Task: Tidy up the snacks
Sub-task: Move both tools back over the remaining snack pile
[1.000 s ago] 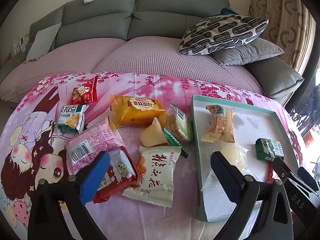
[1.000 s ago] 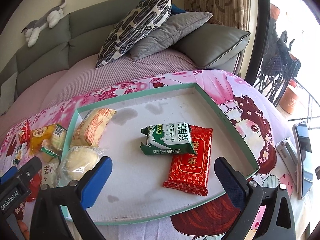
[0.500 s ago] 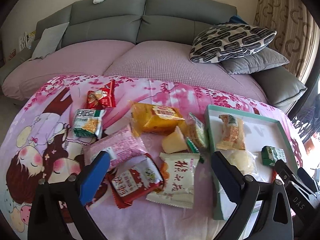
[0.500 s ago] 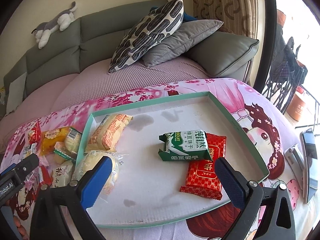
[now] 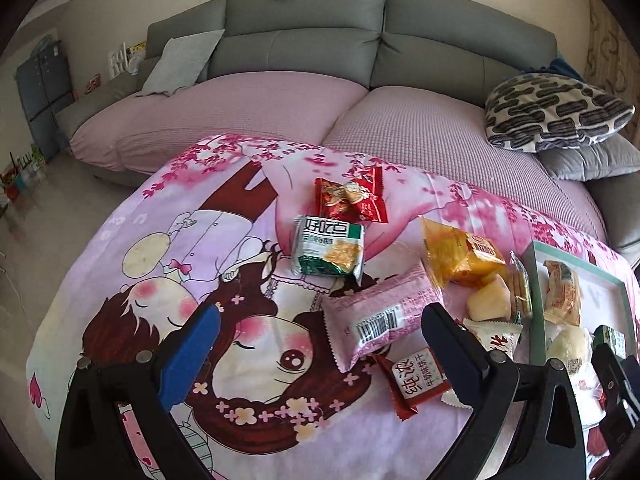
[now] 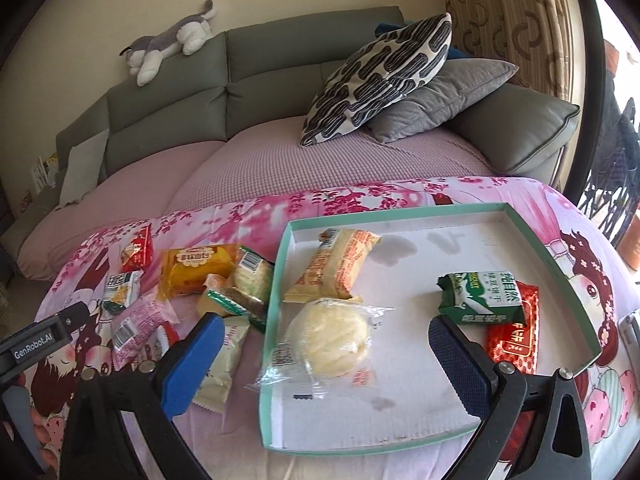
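Both hand-held grippers (image 5: 320, 344) (image 6: 324, 344) swung left, jaws wide, over pink cartoon cloth (image 5: 120, 280) w/ grey sofa (image 5: 304, 32) behind.

You had a shallow tray (image 6: 280, 280) on the printed cloth (image 5: 160, 264) to your right, with loose snacks lying in a cluster on the cloth to its left. In the tray, a wrapped bread (image 6: 338, 266) lay at the back left, a round bun (image 6: 330, 338) just in front of it, and at the right a biscuit pack (image 6: 482, 298) rested partly on a flat packet (image 6: 514, 338). Left of the tray, a barcoded packet (image 5: 380, 316) lay in front of a cracker pack (image 5: 330, 250), with a candy bag (image 5: 352, 200) farthest back. A sofa (image 5: 304, 40) stood behind the cloth, with a plush dog (image 6: 168, 46) on its backrest and a patterned pillow (image 6: 380, 76) at its right.
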The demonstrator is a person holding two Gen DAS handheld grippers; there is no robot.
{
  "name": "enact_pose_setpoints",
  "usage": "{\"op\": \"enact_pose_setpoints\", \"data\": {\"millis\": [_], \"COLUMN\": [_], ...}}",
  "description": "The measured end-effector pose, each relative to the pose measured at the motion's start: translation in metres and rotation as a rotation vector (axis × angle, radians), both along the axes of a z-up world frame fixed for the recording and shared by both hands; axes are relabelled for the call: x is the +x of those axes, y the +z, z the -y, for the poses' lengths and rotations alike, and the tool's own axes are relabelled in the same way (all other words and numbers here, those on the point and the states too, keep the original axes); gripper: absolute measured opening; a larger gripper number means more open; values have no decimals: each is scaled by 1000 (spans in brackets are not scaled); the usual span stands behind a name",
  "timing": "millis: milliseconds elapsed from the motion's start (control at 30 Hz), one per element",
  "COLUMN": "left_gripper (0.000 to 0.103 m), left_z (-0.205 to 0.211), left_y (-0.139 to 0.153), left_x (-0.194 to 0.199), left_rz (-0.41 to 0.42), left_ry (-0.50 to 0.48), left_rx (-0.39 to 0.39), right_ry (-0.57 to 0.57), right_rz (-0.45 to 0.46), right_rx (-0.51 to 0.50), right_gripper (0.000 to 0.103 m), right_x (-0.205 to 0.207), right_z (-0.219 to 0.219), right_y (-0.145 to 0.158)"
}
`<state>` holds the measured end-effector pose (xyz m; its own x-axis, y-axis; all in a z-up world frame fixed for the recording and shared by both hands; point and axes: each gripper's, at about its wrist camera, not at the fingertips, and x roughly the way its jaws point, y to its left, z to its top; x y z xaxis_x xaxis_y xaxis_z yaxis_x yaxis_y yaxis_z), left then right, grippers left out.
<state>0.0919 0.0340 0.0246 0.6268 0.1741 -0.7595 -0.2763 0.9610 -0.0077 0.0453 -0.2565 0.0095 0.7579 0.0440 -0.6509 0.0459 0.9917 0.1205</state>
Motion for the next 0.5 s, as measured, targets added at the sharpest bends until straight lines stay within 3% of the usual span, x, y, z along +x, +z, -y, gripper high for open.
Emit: {"op": "enact_pose_setpoints", "data": {"millis": [267, 500], "left_gripper": [101, 101], "left_z": [-22, -29], "left_y": [-1, -13], "left_x": [-3, 0], "left_rz": [20, 15], "left_ry": [55, 92], "left_rx": [-80, -130], "right_ry": [121, 139], "right_rz": [11, -36], "right_rx": [41, 8], "right_gripper": [103, 103], "right_x": [2, 9], "right_z": [-43, -61], "right_y": [-3, -18]}}
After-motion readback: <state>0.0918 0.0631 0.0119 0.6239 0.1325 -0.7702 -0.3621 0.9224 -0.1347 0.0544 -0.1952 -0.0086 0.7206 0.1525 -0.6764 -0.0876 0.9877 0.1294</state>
